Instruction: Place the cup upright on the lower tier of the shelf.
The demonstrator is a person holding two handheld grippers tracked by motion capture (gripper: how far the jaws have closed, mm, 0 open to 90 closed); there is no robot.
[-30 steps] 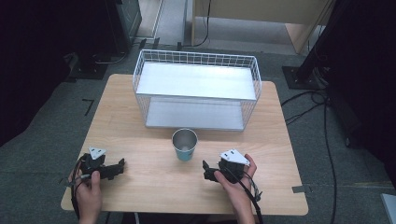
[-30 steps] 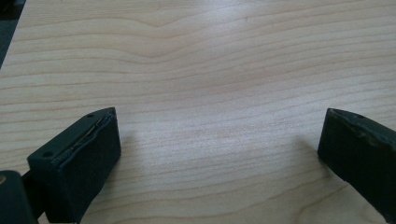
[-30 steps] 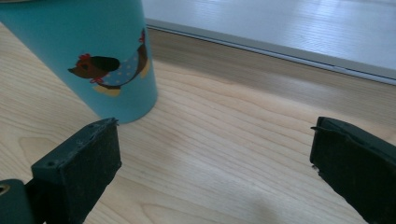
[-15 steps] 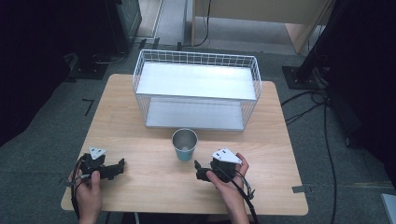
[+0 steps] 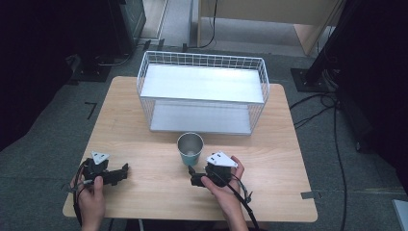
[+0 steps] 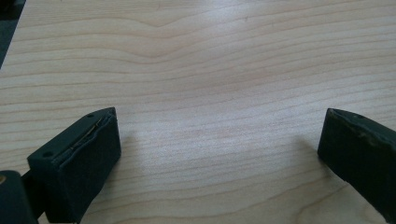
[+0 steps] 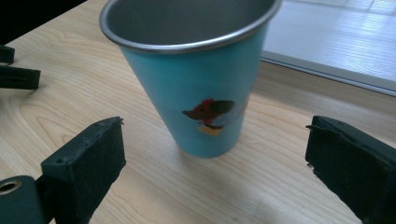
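Note:
A teal metal cup with a steel rim stands upright on the wooden table, just in front of the wire basket. In the right gripper view the cup shows a small bird picture and stands close ahead, between the lines of the two wide-apart jaws. My right gripper is open, low on the table just in front of the cup and slightly to its right, pointing left and forward at it. My left gripper rests open near the table's front left, over bare wood, with nothing between its jaws.
A white wire basket with two flat shelves stands at the back middle of the table. Black stands and cables lie on the floor to the right. Part of the left gripper shows at the left edge of the right gripper view.
My right gripper has slid left and turned toward the cup, closing in on it. The left gripper and the cup have stayed put.

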